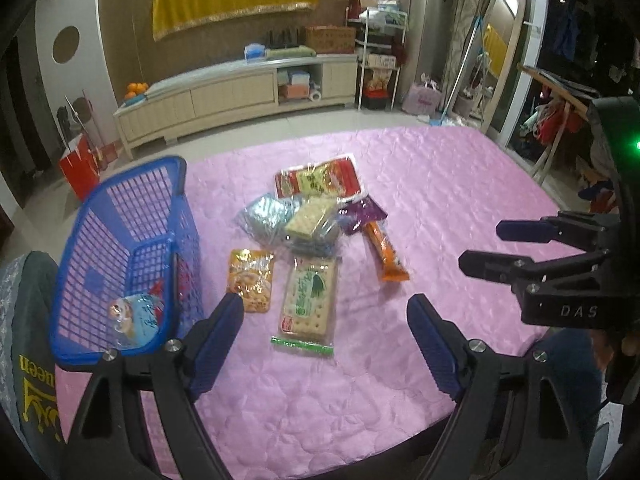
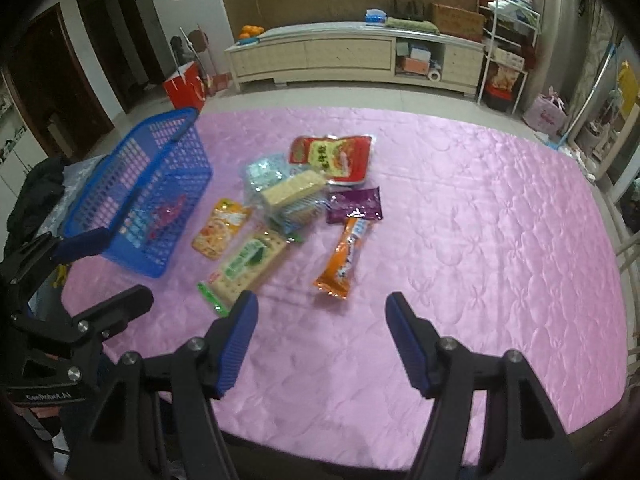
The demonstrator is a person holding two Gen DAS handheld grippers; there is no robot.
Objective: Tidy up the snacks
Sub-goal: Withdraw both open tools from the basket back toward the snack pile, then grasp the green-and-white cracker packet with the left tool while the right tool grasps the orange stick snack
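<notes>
Several snack packs lie in a pile on the pink quilted table [image 1: 440, 184]: a green cracker pack [image 1: 309, 300], a yellow pouch [image 1: 251, 280], an orange bar [image 1: 385, 251], a purple pack [image 1: 362, 213], a red pack [image 1: 318, 179] and clear cracker packs [image 1: 308, 218]. A blue basket [image 1: 120, 224] at the left holds a pale blue pack [image 1: 136, 318] and a red item. My left gripper [image 1: 325, 344] is open and empty, just short of the green pack. My right gripper [image 2: 320, 344] is open and empty, near the orange bar [image 2: 344, 258]. The basket [image 2: 140, 184] also shows in the right wrist view.
A dark garment with yellow lettering [image 1: 28, 360] lies left of the basket. Beyond the table stand a long low cabinet [image 1: 240, 92], a red bag [image 1: 80, 168] on the floor and a metal shelf rack [image 1: 380, 40]. The table's right side [image 2: 500, 220] is bare quilt.
</notes>
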